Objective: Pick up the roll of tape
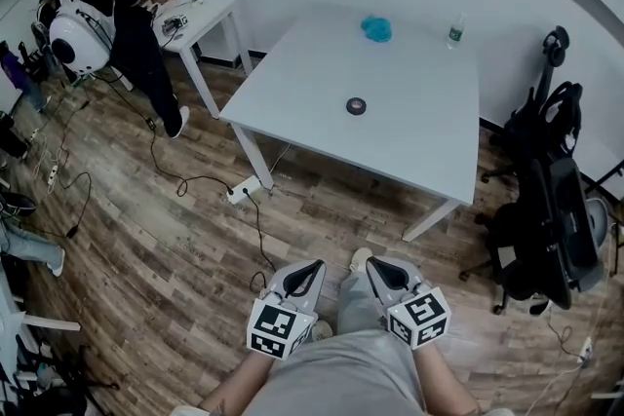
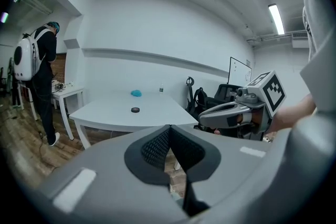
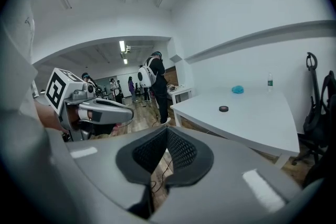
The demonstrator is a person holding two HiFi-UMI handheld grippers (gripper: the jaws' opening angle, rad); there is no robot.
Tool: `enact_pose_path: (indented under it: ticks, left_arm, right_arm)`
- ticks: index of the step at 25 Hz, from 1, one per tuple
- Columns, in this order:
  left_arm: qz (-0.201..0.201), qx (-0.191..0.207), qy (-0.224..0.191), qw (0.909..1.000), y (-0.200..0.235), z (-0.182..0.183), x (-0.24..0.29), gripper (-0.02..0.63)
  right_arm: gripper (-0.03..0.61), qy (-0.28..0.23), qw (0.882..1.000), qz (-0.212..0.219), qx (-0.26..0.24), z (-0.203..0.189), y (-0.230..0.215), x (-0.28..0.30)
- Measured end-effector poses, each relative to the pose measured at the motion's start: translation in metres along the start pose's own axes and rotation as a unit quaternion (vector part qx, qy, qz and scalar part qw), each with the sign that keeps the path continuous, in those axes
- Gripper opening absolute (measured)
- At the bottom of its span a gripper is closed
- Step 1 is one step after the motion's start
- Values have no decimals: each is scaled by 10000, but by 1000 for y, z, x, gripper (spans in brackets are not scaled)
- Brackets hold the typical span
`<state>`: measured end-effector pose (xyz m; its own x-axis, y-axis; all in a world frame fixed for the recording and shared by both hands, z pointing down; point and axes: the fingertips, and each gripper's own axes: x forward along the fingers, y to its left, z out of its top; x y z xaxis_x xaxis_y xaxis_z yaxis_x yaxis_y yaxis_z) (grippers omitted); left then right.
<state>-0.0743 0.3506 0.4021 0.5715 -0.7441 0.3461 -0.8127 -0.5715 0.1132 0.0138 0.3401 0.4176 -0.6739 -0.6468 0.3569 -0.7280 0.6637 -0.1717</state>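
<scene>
Ahead of the person, a white table [image 1: 419, 146] is standing, with the left gripper [image 1: 312, 266] and right gripper [image 1: 376, 264] hovering well short of it, each pressing its jaws together on nothing. A blue object [image 1: 376, 28] and a bottle [image 1: 455, 31], label too small to read, are sitting near the far edge; the roll of tape [image 1: 357, 105] is lying flat near the middle.

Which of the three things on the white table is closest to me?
The roll of tape, alone in the middle; the teal object and the bottle sit near the far edge.
</scene>
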Motion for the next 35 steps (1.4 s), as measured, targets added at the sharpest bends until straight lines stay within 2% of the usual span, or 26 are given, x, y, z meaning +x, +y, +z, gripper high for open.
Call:
enact_pose_path:
  ticks: [5,11,20,27,35]
  left_arm:
    - [11,-11,43,10000,22,11,40,20]
    - [71,-62,61,9999,60,30,101,20]
    - [131,-95,116,9998,109,81,194,20]
    - [309,-105,61,9994,137,122,251,20]
    - [489,-81,85,9987,147,142,295,20]
  right_arm:
    - [6,72,9999,88,39,5,-33,32]
    - [6,62,9998,122,-115,33,-93,74]
    - [6,101,9993,257,-265,93,-183,135]
    - [6,88,9988,351,-321,129,-246,167]
    - [6,35,9982,487,-344,146,-290,186]
